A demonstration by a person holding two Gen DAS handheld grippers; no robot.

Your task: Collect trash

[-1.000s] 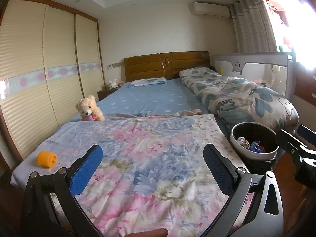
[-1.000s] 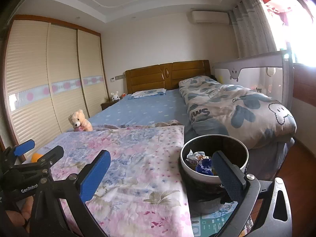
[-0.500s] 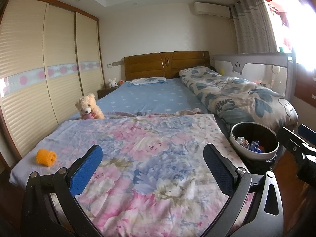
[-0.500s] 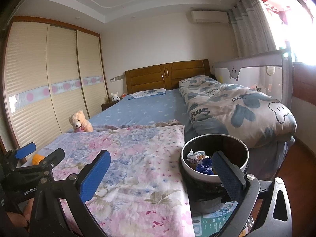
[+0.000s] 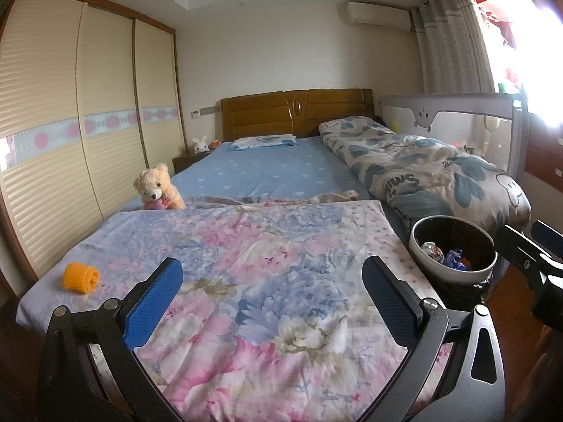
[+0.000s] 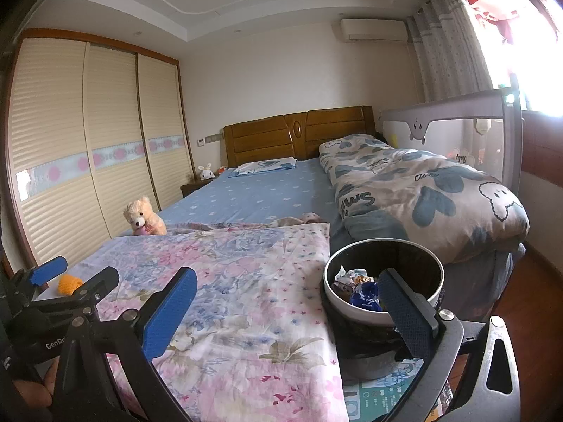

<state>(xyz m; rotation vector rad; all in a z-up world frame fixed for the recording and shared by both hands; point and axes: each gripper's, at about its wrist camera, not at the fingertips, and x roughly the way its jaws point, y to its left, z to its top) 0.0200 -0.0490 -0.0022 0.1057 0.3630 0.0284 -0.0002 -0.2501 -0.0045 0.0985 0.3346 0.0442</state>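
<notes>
An orange knitted roll point(image 5: 81, 277) point(image 6: 68, 284) lies on the floral sheet near the bed's left front corner. A round white-rimmed trash bin point(image 5: 422, 263) point(image 6: 336, 297) stands at the bed's right front corner, holding crumpled wrappers point(image 5: 454, 256) point(image 6: 362, 293). My left gripper point(image 5: 271, 281) is open over the floral sheet, with nothing between its blue pads. My right gripper point(image 6: 286, 288) is open too, its right finger in front of the bin. Each gripper shows at the edge of the other's view.
A floral sheet point(image 5: 264, 246) covers the near half of the bed. A teddy bear point(image 5: 155, 190) sits at its left edge, and a rolled duvet point(image 5: 422, 165) lies along the right side beside a bed rail point(image 5: 457, 112). Wardrobe doors point(image 5: 70, 140) line the left wall.
Both views have shifted only slightly. Both grippers stay open and nothing on the bed has moved.
</notes>
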